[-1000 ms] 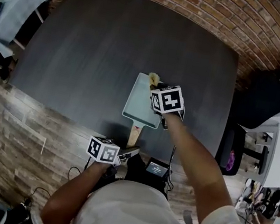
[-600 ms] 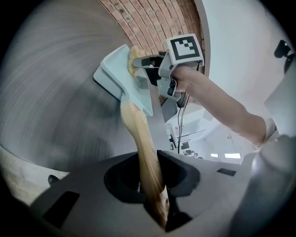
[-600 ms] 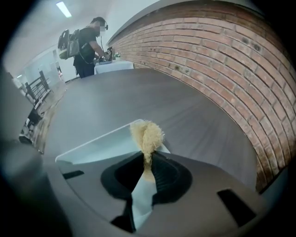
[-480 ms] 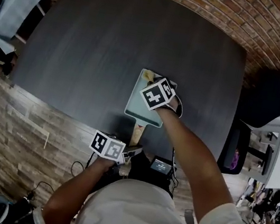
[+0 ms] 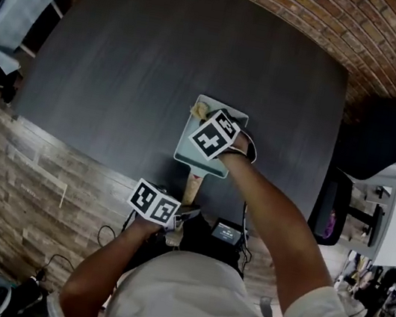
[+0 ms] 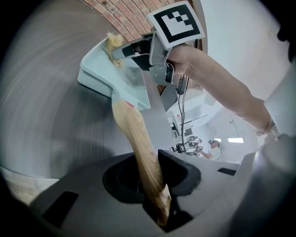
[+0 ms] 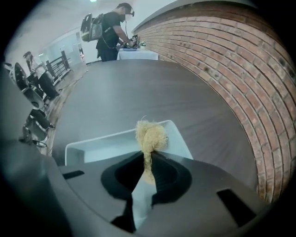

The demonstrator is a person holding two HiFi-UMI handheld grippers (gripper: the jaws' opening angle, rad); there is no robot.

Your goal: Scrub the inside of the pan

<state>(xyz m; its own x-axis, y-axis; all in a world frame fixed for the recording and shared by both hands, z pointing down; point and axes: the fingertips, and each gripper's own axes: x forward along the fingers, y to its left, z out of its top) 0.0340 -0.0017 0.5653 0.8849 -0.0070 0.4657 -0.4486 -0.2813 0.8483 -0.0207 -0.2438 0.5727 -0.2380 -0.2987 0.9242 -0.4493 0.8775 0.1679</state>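
A pale blue-green rectangular pan (image 5: 204,155) lies near the front edge of the dark table (image 5: 148,54). Its wooden handle (image 5: 192,188) sticks out over that edge. My left gripper (image 5: 183,215) is shut on the handle (image 6: 138,143); its jaws have just been closing on it and then eased slightly. My right gripper (image 5: 207,115) points steeply down into the pan (image 7: 111,141), shut on a tuft of straw-coloured scrubber fibre (image 7: 150,134). The scrubber (image 5: 201,107) sits at the pan's far left corner. In the left gripper view the scrubber (image 6: 112,42) rests against the pan's (image 6: 99,76) far rim.
A black chair (image 5: 384,137) stands to the right of the table, and a small pale table (image 5: 19,9) at the far left. Brick floor surrounds the table. In the right gripper view a person (image 7: 113,32) stands at a white table (image 7: 136,54) far behind.
My right gripper has rolled and sunk into the pan, carrying the scrubber leftwards to the far left corner. The left gripper has stayed at the handle.
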